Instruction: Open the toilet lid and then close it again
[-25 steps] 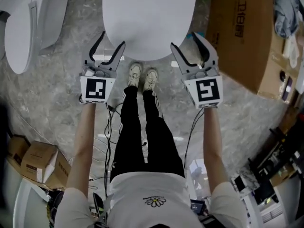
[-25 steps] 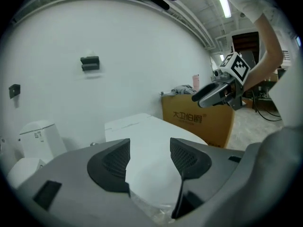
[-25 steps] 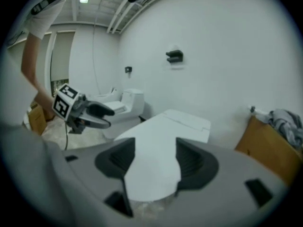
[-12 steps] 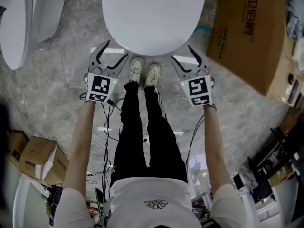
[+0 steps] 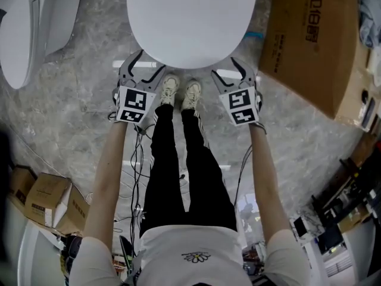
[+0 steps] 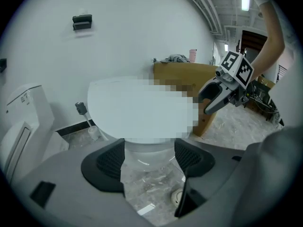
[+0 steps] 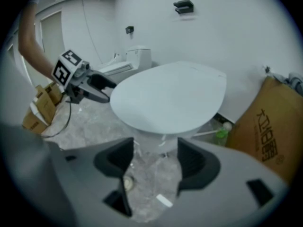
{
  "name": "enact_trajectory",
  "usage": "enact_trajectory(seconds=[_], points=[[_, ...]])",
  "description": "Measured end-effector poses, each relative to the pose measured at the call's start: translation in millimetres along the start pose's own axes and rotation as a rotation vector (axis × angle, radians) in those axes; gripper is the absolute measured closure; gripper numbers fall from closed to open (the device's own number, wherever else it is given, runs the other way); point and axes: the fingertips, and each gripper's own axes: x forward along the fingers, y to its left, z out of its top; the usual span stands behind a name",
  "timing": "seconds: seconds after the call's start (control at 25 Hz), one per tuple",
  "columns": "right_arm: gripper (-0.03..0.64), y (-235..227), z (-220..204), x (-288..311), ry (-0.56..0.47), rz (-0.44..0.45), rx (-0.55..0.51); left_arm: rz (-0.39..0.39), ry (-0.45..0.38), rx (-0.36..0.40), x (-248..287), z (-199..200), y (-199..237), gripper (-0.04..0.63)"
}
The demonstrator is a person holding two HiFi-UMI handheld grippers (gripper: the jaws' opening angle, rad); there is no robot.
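The white toilet lid (image 5: 193, 16) lies shut over the bowl, straight ahead of me. My left gripper (image 5: 146, 64) is at the lid's front left edge, its jaws spread wide with nothing between them. My right gripper (image 5: 226, 67) mirrors it at the front right edge, also open and empty. In the left gripper view the lid (image 6: 113, 108) sits just above and beyond the left gripper (image 6: 149, 157), and the right gripper (image 6: 222, 96) hangs by the lid's side. In the right gripper view the lid (image 7: 170, 98) fills the middle above the right gripper (image 7: 154, 162), with the left gripper (image 7: 92, 86) at its left.
A large cardboard box (image 5: 309, 40) stands right of the toilet. A second toilet (image 5: 24, 28) is at the far left. Small boxes (image 5: 47, 201) and cables (image 5: 134, 159) lie on the marble floor. A toilet brush (image 6: 80, 109) and green bottle (image 7: 220, 134) stand by the wall.
Both grippers have sunk and drawn in toward the lid's front edge, pointing more steeply down. Their jaws have spread a little wider.
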Motion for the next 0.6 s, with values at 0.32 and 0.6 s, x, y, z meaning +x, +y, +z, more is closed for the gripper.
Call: enact_trajectory(seconds=[0.32, 0.6], points=[[0.330, -2.2, -1.2, 11.4, -0.001, -0.004, 0.024, 0.023, 0.014, -0.035, 4.7, -0.8, 6.6, 0.261], [0.331, -5.1, 3.5, 18.1, -0.020, -0.026, 0.030, 0.013, 0.004, -0.012, 8.7, -2.7, 4.9, 0.261]])
